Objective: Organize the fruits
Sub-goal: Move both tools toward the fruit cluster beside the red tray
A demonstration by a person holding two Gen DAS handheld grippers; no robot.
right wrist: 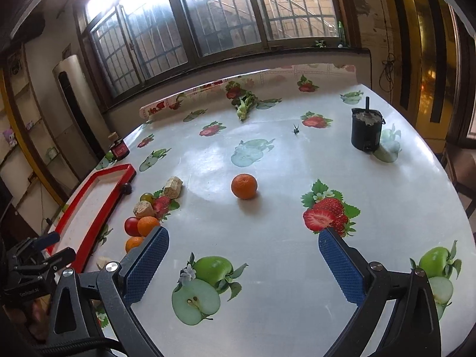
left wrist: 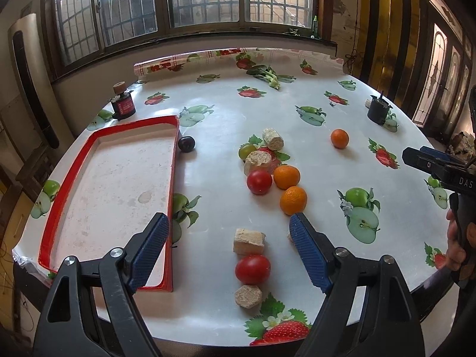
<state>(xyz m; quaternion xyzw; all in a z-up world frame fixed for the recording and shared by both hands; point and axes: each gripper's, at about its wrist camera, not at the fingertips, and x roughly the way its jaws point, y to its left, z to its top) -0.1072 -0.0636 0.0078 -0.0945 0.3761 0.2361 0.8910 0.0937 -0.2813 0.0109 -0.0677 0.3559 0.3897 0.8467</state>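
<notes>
Both claws stand wide and empty: the left gripper over the table's near edge, the right gripper facing a lone orange mid-table. The red tray at the left edge holds nothing; a dark plum touches its far corner. The round fruit would likely roll if nudged. Beige chunks crowd the near tomato and could get pinched along with it.
</notes>
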